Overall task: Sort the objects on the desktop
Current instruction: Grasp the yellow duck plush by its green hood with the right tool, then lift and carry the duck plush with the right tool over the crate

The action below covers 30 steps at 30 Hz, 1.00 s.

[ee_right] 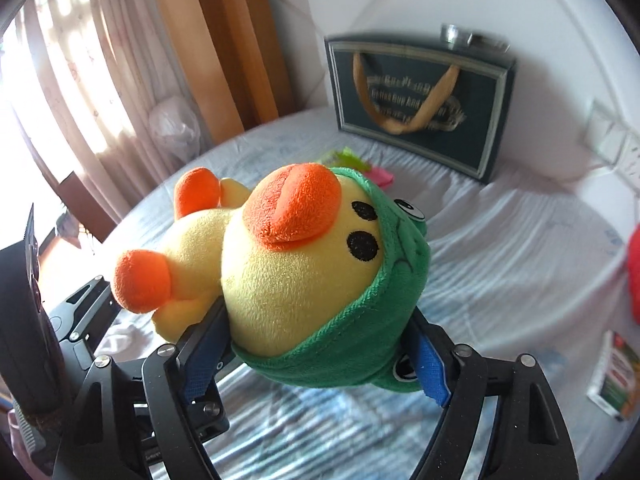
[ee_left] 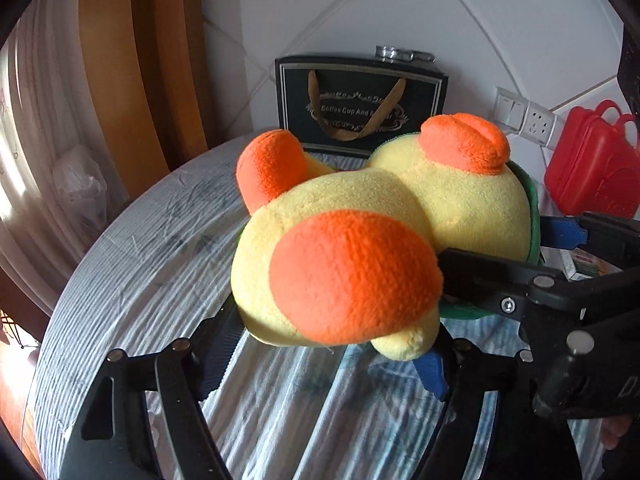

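Observation:
A yellow plush duck (ee_left: 360, 216) with orange feet and beak and a green frog hood (ee_right: 360, 340) is held off the round table (ee_left: 132, 264). My left gripper (ee_left: 332, 344) is shut on the duck's lower body, its fingers hidden behind the plush. My right gripper (ee_right: 316, 344) is shut on the duck's hooded head (ee_right: 304, 280), blue-padded fingers (ee_right: 430, 364) on either side. The right gripper also shows in the left wrist view (ee_left: 532, 260), reaching in from the right.
A dark gift bag (ee_left: 360, 104) stands against the wall at the table's back. A red plastic case (ee_left: 592, 160) sits at the right. A small printed box (ee_right: 614, 376) lies on the tablecloth at right. Green and pink items (ee_right: 360, 166) lie behind the duck. Curtains hang at left.

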Motion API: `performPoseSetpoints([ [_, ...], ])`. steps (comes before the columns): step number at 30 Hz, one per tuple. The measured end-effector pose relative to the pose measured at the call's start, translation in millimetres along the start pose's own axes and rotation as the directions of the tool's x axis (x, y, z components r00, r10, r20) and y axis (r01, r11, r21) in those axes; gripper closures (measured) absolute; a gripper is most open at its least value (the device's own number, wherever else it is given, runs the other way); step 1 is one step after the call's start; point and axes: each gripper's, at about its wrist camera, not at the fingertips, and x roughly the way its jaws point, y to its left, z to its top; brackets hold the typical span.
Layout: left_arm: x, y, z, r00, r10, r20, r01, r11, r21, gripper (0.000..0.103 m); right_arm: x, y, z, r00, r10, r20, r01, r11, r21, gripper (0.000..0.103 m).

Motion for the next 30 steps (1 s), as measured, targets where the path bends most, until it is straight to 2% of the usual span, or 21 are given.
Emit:
performPoseSetpoints([
  [7, -94, -25, 7, 0.990, -0.091, 0.111, 0.083, 0.994, 0.075, 0.027, -106, 29, -16, 0.989, -0.093, 0.114, 0.091, 0.996, 0.019, 0.021],
  [11, -150, -47, 12, 0.968, -0.180, 0.173, 0.155, 0.977, 0.149, 0.027, -175, 44, -30, 0.967, -0.180, 0.182, 0.170, 0.983, 0.068, 0.021],
  [14, -186, -67, 14, 0.946, -0.250, 0.207, 0.206, 0.955, 0.213, 0.027, -226, 52, -43, 0.940, -0.254, 0.228, 0.232, 0.965, 0.119, 0.021],
  [18, -235, -107, 12, 0.901, -0.356, 0.247, 0.276, 0.911, 0.307, 0.027, -296, 56, -70, 0.890, -0.357, 0.283, 0.310, 0.930, 0.198, 0.021],
  [21, -268, -141, 10, 0.860, -0.435, 0.266, 0.326, 0.871, 0.368, 0.027, -343, 55, -92, 0.848, -0.431, 0.307, 0.364, 0.896, 0.253, 0.021],
  [26, -322, -208, -3, 0.784, -0.555, 0.278, 0.395, 0.792, 0.466, 0.027, -429, 46, -137, 0.760, -0.556, 0.337, 0.456, 0.825, 0.334, 0.021],
  [30, -365, -277, -24, 0.725, -0.632, 0.272, 0.438, 0.729, 0.526, 0.027, -492, 33, -182, 0.695, -0.635, 0.338, 0.509, 0.766, 0.392, 0.021],
])
